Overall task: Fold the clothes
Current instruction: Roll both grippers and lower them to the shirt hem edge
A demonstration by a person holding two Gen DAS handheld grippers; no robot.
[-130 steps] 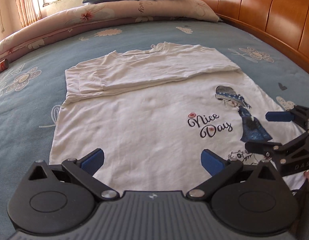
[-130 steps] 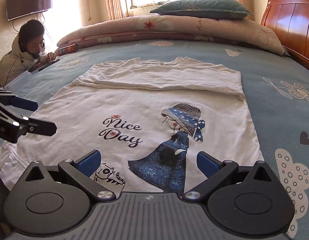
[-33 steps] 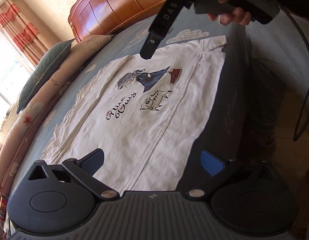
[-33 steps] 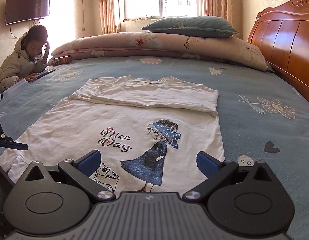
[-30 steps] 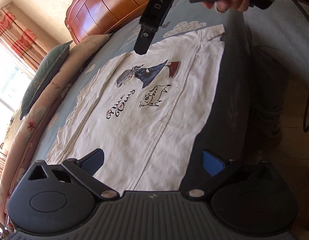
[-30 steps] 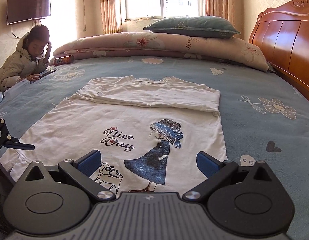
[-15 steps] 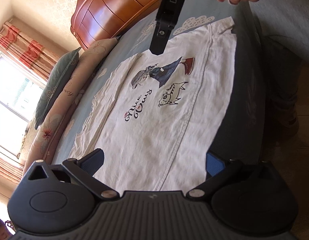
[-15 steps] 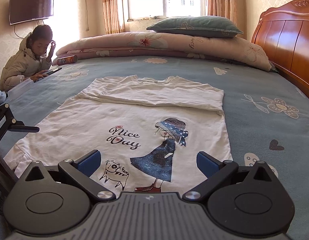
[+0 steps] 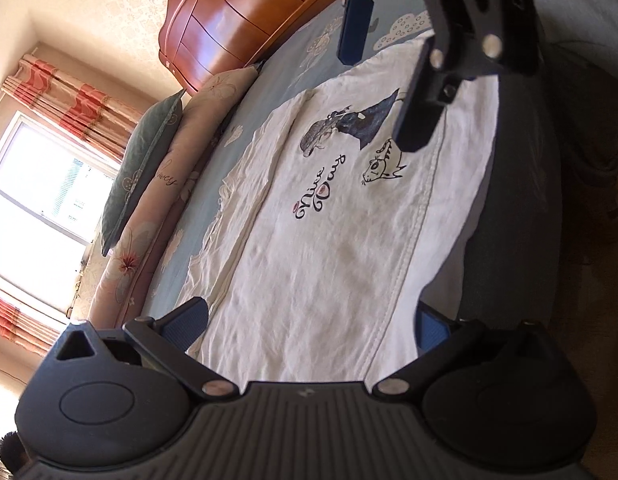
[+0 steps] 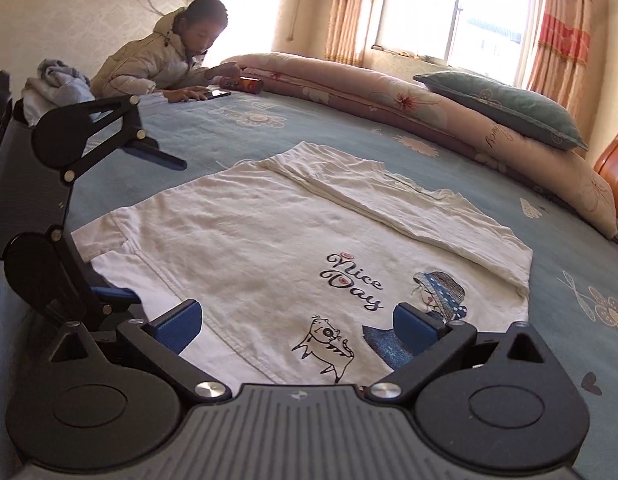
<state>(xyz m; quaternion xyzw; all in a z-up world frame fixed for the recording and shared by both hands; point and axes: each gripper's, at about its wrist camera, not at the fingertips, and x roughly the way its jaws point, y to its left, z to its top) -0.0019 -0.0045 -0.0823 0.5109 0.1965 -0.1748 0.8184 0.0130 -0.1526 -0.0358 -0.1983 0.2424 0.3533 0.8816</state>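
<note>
Both grippers have swung round to the near hem of the shirt since the earlier frames, when they hung side by side facing the headboard. Now the left gripper looks along the hem from one bottom corner, rolled onto its side, and the right gripper sits low over the other end of the hem, by the printed cat.

Each pair of jaws is spread wide and neither has hold of anything. The left gripper's jaws straddle the hem corner, one blue pad above the cloth and one below the bed's edge; whether the lower pad touches cloth I cannot tell.

The white T-shirt lies flat, print up, on the blue floral bedspread, its top part already folded across under the collar, its hem at the near edge of the bed. My reading is that the next step is to pinch both hem corners and carry them up toward the collar.

What could spoil it: the left gripper may close on the bedspread along with the shirt and drag the sheet up. The right gripper is in from the corner, so a pinch there could leave the corner trailing and skew the fold. Uneven lifting would also pull out the fold already made
</note>
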